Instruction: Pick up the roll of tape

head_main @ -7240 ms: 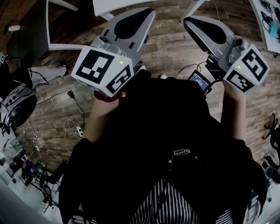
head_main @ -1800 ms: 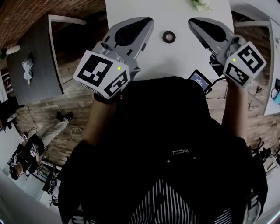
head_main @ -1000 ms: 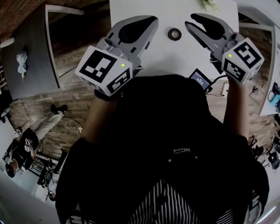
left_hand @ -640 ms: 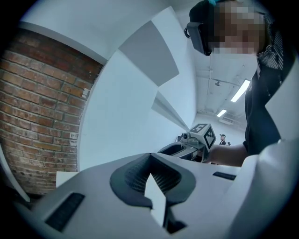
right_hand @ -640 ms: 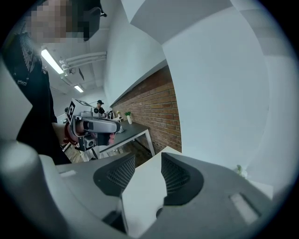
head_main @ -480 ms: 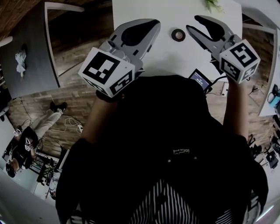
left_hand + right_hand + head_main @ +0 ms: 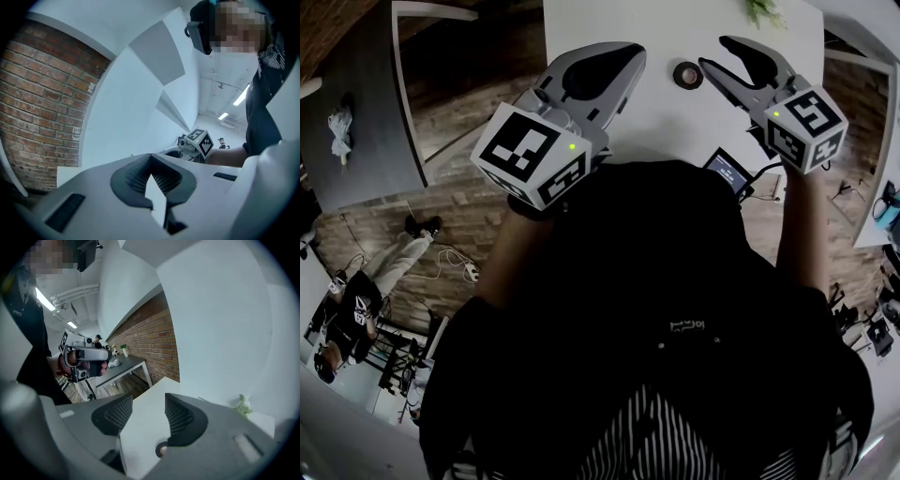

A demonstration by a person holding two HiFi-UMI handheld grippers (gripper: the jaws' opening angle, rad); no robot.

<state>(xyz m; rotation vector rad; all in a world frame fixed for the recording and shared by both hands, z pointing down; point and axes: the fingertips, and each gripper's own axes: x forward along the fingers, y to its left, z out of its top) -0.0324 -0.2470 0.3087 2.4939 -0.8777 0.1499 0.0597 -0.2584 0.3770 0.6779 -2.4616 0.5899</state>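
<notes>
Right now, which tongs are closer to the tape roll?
Right. The right tongs, jaws just opened wider and empty, are beside the tape roll; the shut left tongs are farther on its other side.

Table (image 7: 656, 112) lies open round the roll of tape (image 7: 679, 74). Plant sprig (image 7: 763, 9) stands well beyond, at the far edge.

- A black top (image 7: 675, 272) is worn, marked by a small pale chest print (image 7: 689, 326), with a black-and-white striped garment (image 7: 666, 436) at the neck.
- The left hand-held gripper (image 7: 630, 54) and right hand-held gripper (image 7: 719, 54) are shelled in grey and lined with dark ribbed pads (image 7: 180, 416).
- Each is capped by a white cube (image 7: 534, 155) printed with black squares, with a green light (image 7: 572, 146).
- The right one's jaws have just been opening, nothing between them.
</notes>
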